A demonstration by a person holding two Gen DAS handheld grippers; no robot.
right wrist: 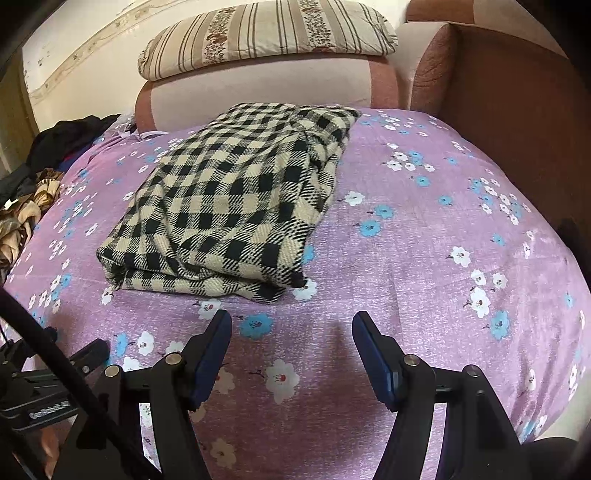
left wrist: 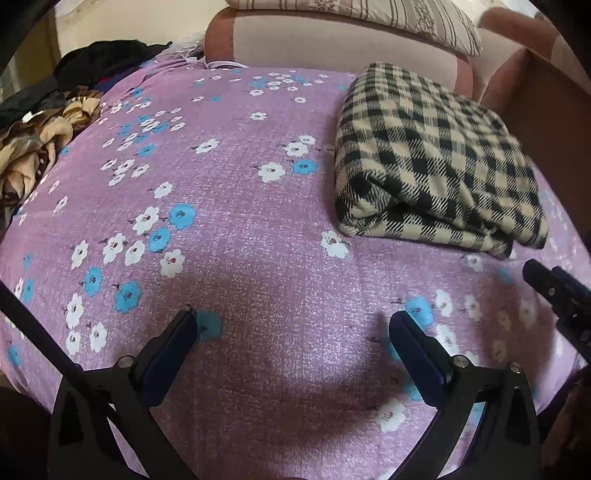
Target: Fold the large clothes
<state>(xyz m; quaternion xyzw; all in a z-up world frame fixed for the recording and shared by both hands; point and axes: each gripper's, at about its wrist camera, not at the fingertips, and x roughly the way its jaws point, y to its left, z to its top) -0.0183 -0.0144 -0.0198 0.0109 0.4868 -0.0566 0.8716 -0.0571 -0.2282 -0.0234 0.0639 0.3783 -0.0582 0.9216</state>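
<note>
Evidently we hold the left claw (left wrist: 293,332) and right claw (right wrist: 291,328) spread and empty above the bed (right wrist: 424,258), since the checked garment (right wrist: 236,206) already lies folded toward its headboard edge.

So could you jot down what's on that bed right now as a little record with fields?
surface: purple floral bedsheet
main item: checked garment, folded into a thick bundle, lying flat on the sheet
left hand-held gripper: open, empty, over bare sheet, apart from the garment
right hand-held gripper: open, empty, just short of the garment's near edge
at the head: striped pillow on top of the padded headboard
at the side: heap of unfolded clothes, brown patterned and dark
folding status: checked garment looks done; heap untouched
</note>
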